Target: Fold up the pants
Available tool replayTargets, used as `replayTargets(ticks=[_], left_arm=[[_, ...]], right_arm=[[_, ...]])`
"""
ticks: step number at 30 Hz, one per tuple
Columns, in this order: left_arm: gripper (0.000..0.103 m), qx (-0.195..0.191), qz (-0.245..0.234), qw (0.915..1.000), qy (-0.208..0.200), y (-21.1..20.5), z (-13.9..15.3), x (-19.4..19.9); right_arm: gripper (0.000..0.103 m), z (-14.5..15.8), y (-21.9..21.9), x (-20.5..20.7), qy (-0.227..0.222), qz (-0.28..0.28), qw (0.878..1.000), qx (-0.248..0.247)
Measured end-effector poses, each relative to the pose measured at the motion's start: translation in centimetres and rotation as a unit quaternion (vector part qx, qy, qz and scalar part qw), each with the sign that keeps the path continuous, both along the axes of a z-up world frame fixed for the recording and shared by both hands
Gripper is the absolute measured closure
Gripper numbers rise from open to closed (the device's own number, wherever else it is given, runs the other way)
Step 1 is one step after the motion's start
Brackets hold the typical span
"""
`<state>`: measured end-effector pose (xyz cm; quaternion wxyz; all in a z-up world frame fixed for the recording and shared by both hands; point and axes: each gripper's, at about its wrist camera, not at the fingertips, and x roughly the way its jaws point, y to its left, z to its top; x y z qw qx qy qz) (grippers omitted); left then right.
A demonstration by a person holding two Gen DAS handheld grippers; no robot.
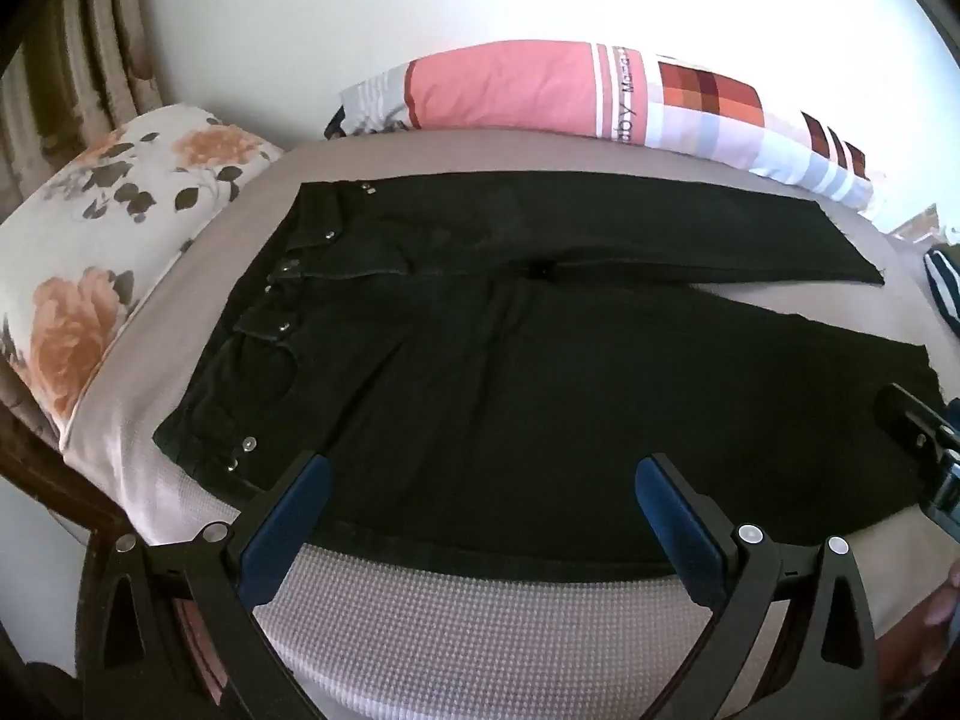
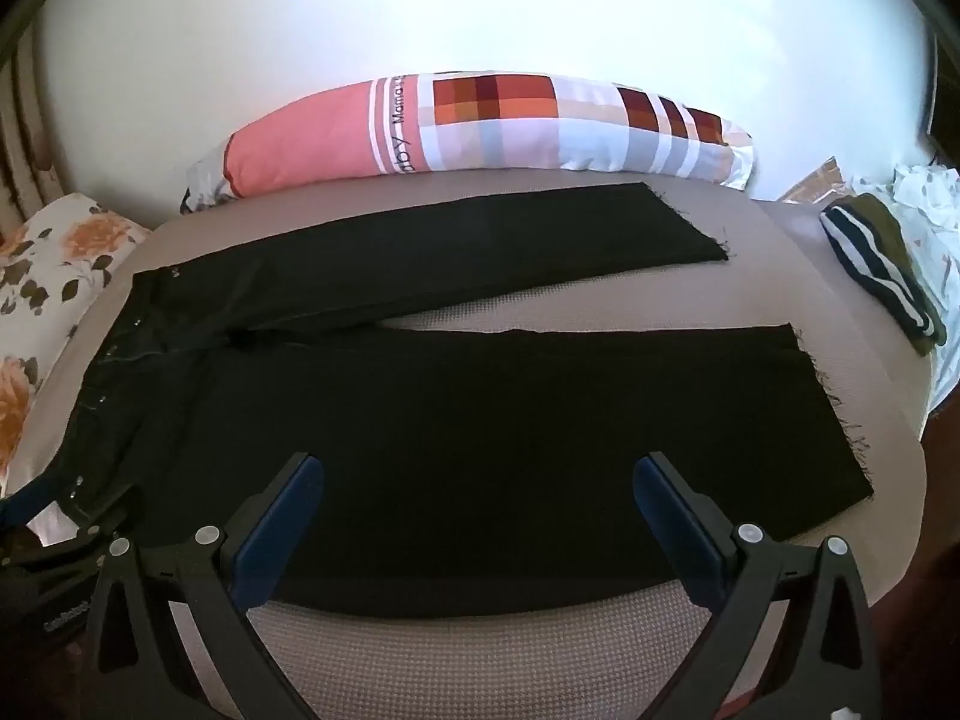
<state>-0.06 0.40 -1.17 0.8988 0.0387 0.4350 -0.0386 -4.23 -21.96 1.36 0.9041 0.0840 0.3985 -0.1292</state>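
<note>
Black jeans (image 1: 480,360) lie flat on the bed (image 1: 480,618), unfolded; left gripper (image 1: 480,501) and right gripper (image 2: 480,501), fingers wide and empty, should next grasp the near leg's edge.

One pair of black pants (image 2: 456,450) lies spread on one bed (image 2: 492,660), with two legs, each ending in one frayed hem. Silver rivets and buttons dot the waist: about nine can be counted in the left wrist view, though some are too small to be sure of. There are two pillows: one floral pillow (image 1: 114,228) and one long patchwork pillow (image 2: 480,126) along the wall. One folded dark garment with white stripes (image 2: 882,264) sits at the bed's far right corner. Two tools appear, the left tool (image 1: 480,504) and the right tool (image 2: 480,504), each with two fingers carrying blue pads.
</note>
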Motion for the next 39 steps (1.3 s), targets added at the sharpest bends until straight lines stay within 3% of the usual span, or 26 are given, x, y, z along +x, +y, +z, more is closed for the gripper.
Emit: replayTargets(ticks=[15, 20, 26, 39], left_arm=[[0.002, -0.013, -0.017, 0.9991, -0.036, 0.1, 0.5, -0.6], [0.002, -0.033, -0.022, 0.9988, -0.029, 0.2, 0.5, -0.6], [0.002, -0.014, -0.02, 0.9993, -0.028, -0.1, 0.4, -0.6], [0.002, -0.005, 0.006, 0.9999, 0.009, 0.9, -1.1, 0.0]], right_arm=[[0.0, 0.1, 0.3, -0.2, -0.006, -0.004, 1.0, -0.001], [0.0, -0.1, 0.0, -0.3, -0.008, -0.012, 1.0, 0.019], [0.0, -0.6, 0.0, -0.1, 0.006, -0.014, 0.999, 0.034], [0.0, -1.2, 1.6, 0.6, 0.037, 0.015, 0.999, -0.01]])
